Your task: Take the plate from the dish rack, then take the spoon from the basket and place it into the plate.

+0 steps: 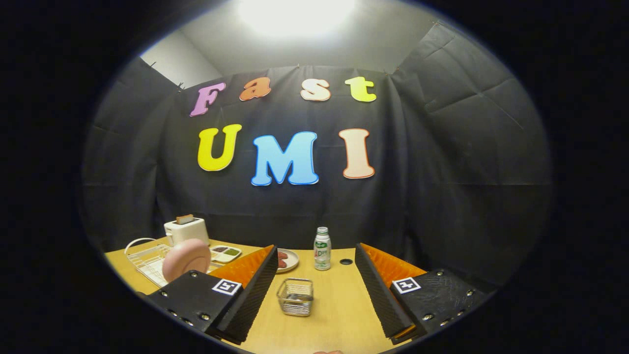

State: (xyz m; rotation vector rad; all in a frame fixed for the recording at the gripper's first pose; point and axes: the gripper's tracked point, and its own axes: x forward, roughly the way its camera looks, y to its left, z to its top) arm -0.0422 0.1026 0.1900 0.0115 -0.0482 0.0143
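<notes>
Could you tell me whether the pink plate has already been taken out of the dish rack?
No, the pink plate stands on edge in the dish rack, while the open tongs hold nothing.

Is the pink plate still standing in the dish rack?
Yes. The pink plate stands on edge in the white dish rack, beside the toaster. The gripper is open, its fingers holding nothing.

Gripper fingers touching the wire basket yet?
Apart. In the gripper view the fingers stand wide open, and the wire basket sits on the table between them, with bare tabletop showing on both sides of it.
</notes>
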